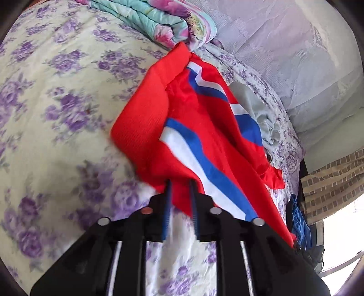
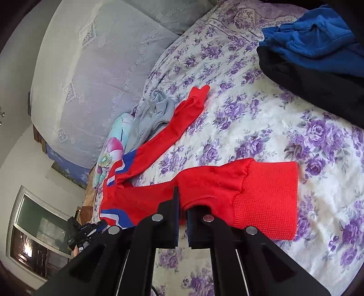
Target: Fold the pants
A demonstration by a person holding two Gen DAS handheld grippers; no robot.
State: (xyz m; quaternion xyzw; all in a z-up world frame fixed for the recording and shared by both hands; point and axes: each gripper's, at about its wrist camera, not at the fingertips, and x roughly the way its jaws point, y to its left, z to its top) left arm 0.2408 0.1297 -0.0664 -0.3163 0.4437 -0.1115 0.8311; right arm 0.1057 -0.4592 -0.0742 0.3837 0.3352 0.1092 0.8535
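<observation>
The red pants (image 1: 182, 127) with blue and white stripes hang lifted over a floral bed sheet (image 1: 56, 102). My left gripper (image 1: 180, 184) is shut on the pants' fabric near the striped upper part. In the right wrist view the pants (image 2: 204, 182) stretch across the bed, one leg lying toward the far side. My right gripper (image 2: 182, 200) is shut on the other leg just beside its ribbed red cuff (image 2: 268, 200). The left gripper (image 2: 84, 234) shows at the lower left of that view.
A folded floral quilt (image 1: 159, 20) lies at the bed's head. A grey garment (image 2: 152, 113) lies next to the far leg. Blue and black clothes (image 2: 318, 57) are piled at the bed's corner. A pale lace headboard cover (image 2: 91, 79) stands behind.
</observation>
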